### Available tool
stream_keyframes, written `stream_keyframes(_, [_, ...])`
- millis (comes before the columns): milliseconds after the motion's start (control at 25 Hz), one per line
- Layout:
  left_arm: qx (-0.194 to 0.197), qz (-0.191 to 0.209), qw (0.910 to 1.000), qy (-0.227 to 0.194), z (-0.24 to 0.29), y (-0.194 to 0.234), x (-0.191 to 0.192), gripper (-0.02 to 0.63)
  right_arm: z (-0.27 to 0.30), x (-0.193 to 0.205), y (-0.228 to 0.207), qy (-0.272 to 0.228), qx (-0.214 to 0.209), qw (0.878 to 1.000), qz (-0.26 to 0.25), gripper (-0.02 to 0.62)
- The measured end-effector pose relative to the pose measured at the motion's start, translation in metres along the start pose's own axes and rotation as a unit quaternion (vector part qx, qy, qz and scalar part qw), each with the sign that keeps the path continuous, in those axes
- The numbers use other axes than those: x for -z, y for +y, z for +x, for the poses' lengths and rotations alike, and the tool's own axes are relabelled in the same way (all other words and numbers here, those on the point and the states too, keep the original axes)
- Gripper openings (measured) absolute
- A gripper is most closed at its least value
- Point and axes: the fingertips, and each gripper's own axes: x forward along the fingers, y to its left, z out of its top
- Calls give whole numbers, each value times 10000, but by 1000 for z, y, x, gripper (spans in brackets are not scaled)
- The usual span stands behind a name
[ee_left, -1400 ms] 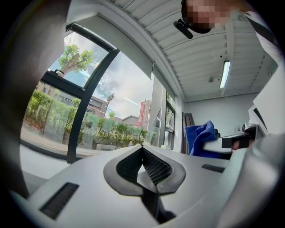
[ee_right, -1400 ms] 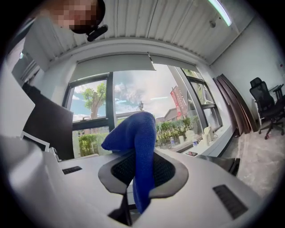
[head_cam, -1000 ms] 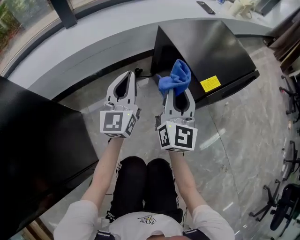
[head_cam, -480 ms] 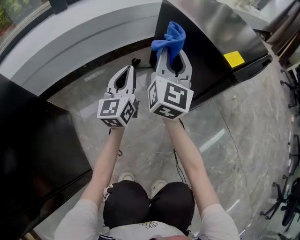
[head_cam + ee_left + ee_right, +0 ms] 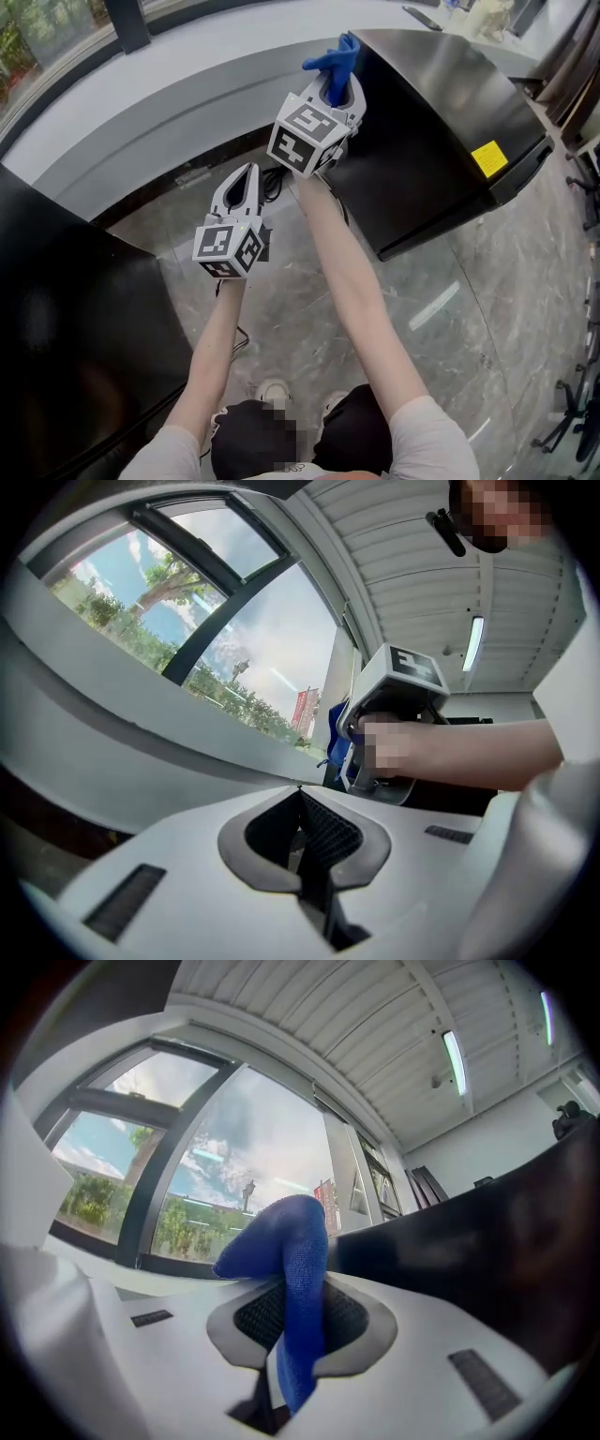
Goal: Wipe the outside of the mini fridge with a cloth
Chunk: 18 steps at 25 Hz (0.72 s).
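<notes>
Over the last second the right tool [image 5: 339,77] has swung up and away from the person, from a spot low beside the mini fridge [image 5: 441,122] to its far left top corner. The arm is now stretched out long. The blue cloth [image 5: 333,58] has gone with it, pinched between the closed jaws with its free end bunched past the tips. In the right gripper view the cloth [image 5: 292,1269] stands upright in the grip, and the fridge's dark side [image 5: 487,1241] lies just to its right. Whether the fabric already touches the metal cannot be told.

The left tool [image 5: 246,183] has hardly moved. It hangs lower and nearer, over the marbled floor [image 5: 309,309], with its jaws together on nothing.

The fridge sits on the floor at the right, its yellow label [image 5: 487,157] on the near right part of its top. The reach reads as lining up a first stroke, so wiping has probably not yet begun.
</notes>
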Motion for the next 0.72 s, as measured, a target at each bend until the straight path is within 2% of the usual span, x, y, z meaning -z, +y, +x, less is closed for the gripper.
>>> stream_keyframes(160, [123,35,9999,5,9,9,8,5,21,11,12,50,138,9999,10,80])
stream_keyframes(440, [180,-189,9997,-14,22,11,18,5,49,13,-8,116,800,9964,255,80])
stream_keyframes(720, [375,-198,9991,18,23,-5,28,5,43,12,-13,-24,745,9972,-79,80])
